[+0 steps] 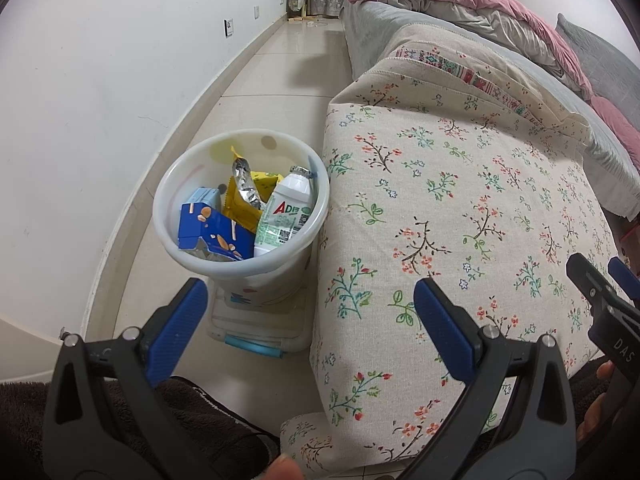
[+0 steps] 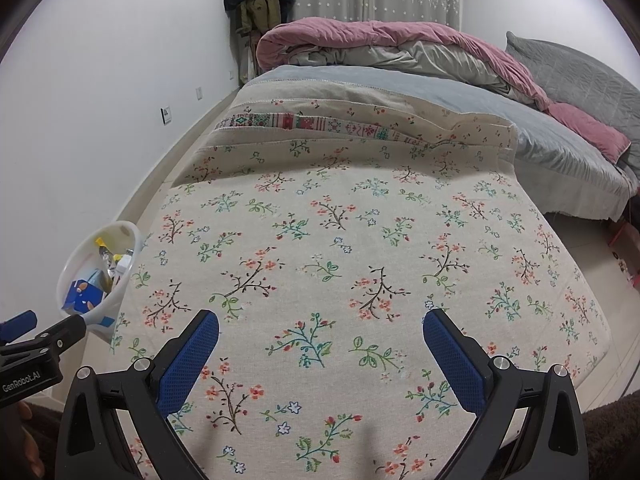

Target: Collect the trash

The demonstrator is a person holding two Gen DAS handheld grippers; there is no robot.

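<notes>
- The bin (image 1: 240,204) stands on the floor (image 1: 276,76), just beside the left edge of the floral cloth (image 1: 460,184), on a clear lidded box (image 1: 260,328).
- In the bin: one white bottle (image 1: 286,210) with a green label, one blue box (image 1: 214,228), one yellow wrapper (image 1: 244,196) with a foil inside, and a pale blue carton (image 1: 206,197) behind the box.
- The left tongs (image 1: 310,304) hover near the bin, one finger towards it and one over the cloth, spread wide apart and holding nothing.
- The right tongs (image 2: 320,338) hover over the cloth, well to the right of the bin, also spread wide and holding nothing.
- In the right wrist view the bin (image 2: 100,276) shows at the cloth's left edge, with the left tongs' tip just in front of it.
- Beyond the cloth lies a bed (image 2: 460,100) with one pink quilt (image 2: 380,36), folded, and one grey pillow (image 2: 572,68).
</notes>
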